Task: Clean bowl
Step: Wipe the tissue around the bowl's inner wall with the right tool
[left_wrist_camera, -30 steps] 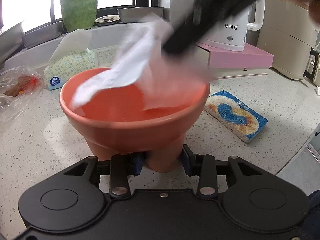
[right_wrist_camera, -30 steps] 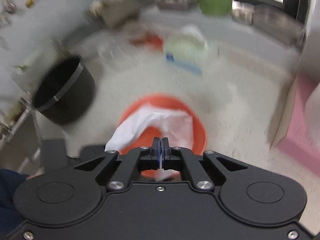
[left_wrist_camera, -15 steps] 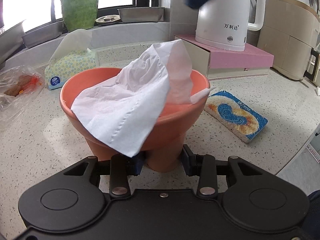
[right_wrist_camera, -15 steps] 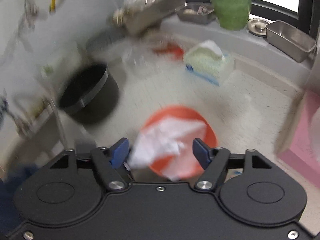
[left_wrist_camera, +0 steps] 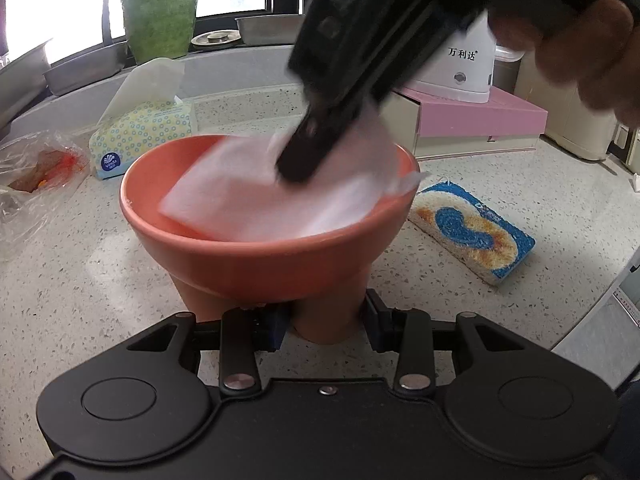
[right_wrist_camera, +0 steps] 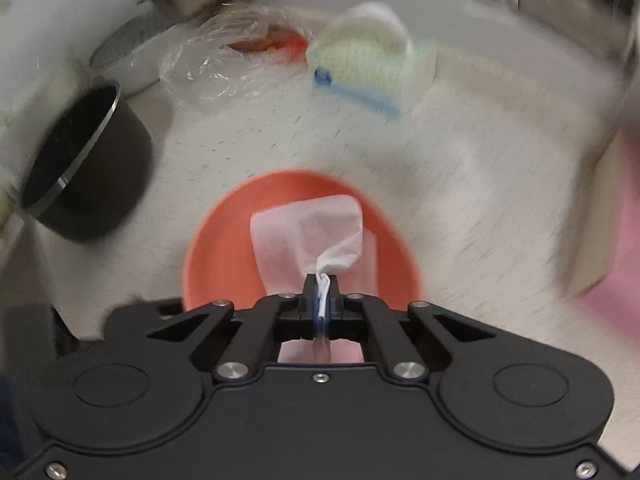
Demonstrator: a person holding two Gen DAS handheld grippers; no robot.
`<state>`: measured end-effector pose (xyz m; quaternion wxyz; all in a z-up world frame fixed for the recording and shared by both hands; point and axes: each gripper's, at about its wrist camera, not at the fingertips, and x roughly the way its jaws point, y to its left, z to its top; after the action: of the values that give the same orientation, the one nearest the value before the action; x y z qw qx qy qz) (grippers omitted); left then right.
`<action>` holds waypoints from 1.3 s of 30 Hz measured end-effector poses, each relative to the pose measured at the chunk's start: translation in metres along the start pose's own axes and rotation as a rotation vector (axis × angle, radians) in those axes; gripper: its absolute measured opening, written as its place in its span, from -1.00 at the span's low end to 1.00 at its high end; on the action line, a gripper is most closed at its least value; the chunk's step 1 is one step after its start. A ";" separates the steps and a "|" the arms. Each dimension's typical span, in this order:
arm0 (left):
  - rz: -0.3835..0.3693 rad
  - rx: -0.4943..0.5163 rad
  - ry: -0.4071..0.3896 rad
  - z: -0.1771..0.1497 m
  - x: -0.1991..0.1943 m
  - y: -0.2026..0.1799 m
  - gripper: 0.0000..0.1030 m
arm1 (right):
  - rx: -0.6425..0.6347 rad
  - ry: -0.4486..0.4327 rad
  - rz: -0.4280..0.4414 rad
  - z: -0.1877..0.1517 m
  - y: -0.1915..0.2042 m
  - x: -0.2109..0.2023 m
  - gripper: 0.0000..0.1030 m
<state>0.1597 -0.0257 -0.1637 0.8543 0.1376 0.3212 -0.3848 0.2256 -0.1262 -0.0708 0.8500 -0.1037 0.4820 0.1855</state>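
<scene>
While the left claw [left_wrist_camera: 325,322] clamped the orange bowl's [left_wrist_camera: 256,258] foot on the worktop [left_wrist_camera: 80,280], the right claw [right_wrist_camera: 322,298] pinched a tissue [right_wrist_camera: 304,236] inside; pressing it around the wall would wipe best.

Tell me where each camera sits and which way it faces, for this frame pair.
Left wrist: on the left gripper, low at counter level, looking across at the orange bowl, whose foot its fingers clamp; the right gripper and a hand reach in from above.
Right wrist: on the right gripper, steeply angled down into the bowl, shut on the white tissue.
Shared: bowl, tissue, tissue box, plastic bag, speckled counter.
</scene>
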 end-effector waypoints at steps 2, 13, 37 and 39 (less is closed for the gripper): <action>-0.001 0.004 0.001 0.000 0.000 0.000 -0.26 | -0.166 -0.027 -0.076 0.002 0.017 -0.010 -0.95; 0.001 0.006 0.008 0.003 0.002 0.000 -0.26 | -0.410 0.144 0.045 -0.005 0.041 0.020 -0.94; -0.008 0.008 0.013 0.003 0.002 -0.001 -0.26 | -0.272 0.140 -0.056 0.016 0.002 0.029 -0.92; -0.008 0.007 0.013 0.004 0.002 -0.002 -0.26 | -0.285 0.146 -0.053 0.009 0.000 0.025 -0.92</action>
<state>0.1613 -0.0298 -0.1622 0.8501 0.1419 0.3259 -0.3885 0.2445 -0.1175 -0.0875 0.7940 -0.2489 0.5086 0.2215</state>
